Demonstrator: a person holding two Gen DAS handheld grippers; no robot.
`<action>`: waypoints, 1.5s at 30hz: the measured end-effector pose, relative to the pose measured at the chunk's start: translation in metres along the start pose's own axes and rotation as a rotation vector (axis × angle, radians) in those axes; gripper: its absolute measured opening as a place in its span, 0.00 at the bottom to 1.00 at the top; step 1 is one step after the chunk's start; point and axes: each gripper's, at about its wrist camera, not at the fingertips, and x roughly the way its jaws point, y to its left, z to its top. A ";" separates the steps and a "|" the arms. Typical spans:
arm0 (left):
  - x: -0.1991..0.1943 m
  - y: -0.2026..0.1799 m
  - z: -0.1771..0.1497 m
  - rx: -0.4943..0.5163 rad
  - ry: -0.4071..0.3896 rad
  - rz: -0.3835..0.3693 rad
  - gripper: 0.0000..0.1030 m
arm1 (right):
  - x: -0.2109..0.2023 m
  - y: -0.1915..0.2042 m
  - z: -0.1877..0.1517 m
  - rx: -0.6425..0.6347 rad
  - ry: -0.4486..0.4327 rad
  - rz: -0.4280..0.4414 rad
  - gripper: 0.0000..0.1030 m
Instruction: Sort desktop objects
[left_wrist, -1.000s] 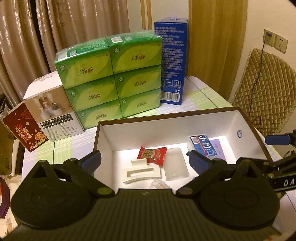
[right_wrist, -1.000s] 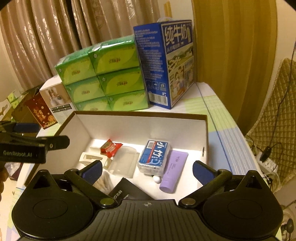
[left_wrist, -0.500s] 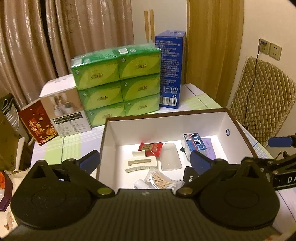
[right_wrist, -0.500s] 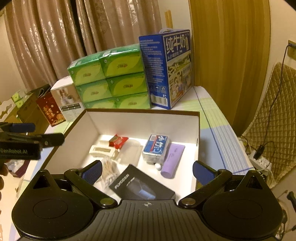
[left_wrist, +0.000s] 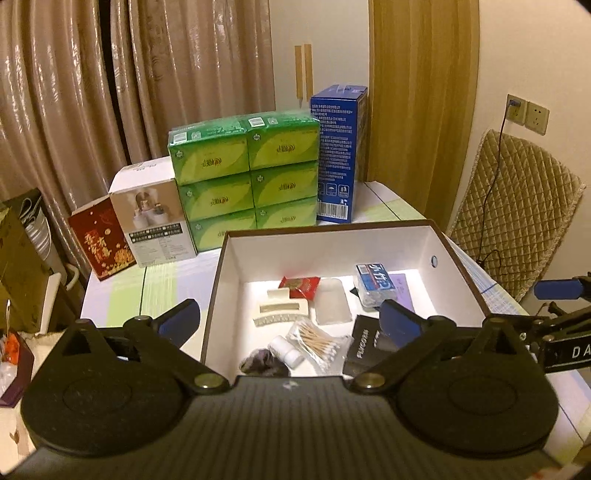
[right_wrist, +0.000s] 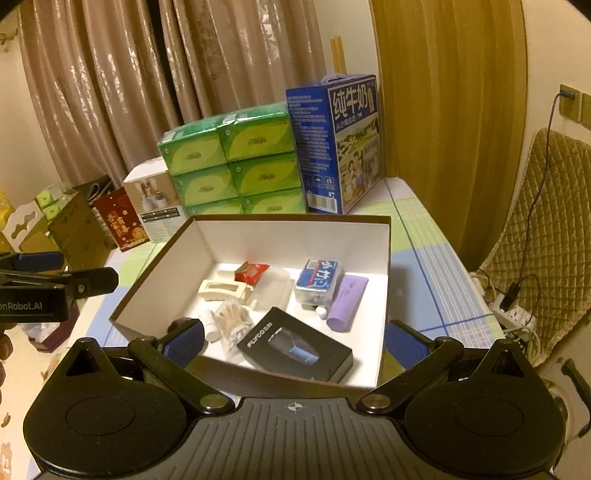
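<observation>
Both claws stand with fingers spread wide and nothing between them: the left gripper (left_wrist: 290, 319) hangs above the near-left edge of the open box (left_wrist: 458, 254), the right gripper (right_wrist: 293, 338) above its near-right edge. Neither touches any item. Directly ahead of and below the right gripper, against the near wall, lies the black carton (right_wrist: 295, 345), flat, its long axis running from near right to far left across the finger line. Beyond it lie the purple tube (right_wrist: 347, 301), its length pointing away from the claw toward the far wall, and beside that the blue-labelled pack (right_wrist: 317, 280). Below the left gripper lie the bag of cotton swabs (left_wrist: 317, 341), a small white bottle (left_wrist: 286, 352) and a dark bundle (left_wrist: 260, 363) at the near wall; further in sit the cream hair clip (left_wrist: 280, 312), its length crosswise to the fingers, a translucent case (left_wrist: 332, 306) and a red sachet (left_wrist: 299, 286). Assessment: all loose items appear already inside the box, so sorting looks largely done. Should the carton need handling, the right gripper is nearer and would need a wrist turn to close across its short side. Green tissue packs (left_wrist: 245, 181) and a blue milk carton (right_wrist: 336, 144) stand behind the box, well apart.
</observation>
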 end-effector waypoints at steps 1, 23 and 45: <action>-0.004 0.000 -0.002 -0.003 0.003 0.001 0.99 | -0.003 0.000 -0.001 0.001 0.003 0.001 0.98; -0.059 -0.014 -0.046 -0.033 0.055 -0.008 0.99 | -0.049 0.020 -0.038 -0.051 -0.001 0.018 0.98; -0.070 -0.028 -0.084 -0.041 0.151 0.012 0.99 | -0.062 0.026 -0.075 -0.092 0.068 0.032 0.98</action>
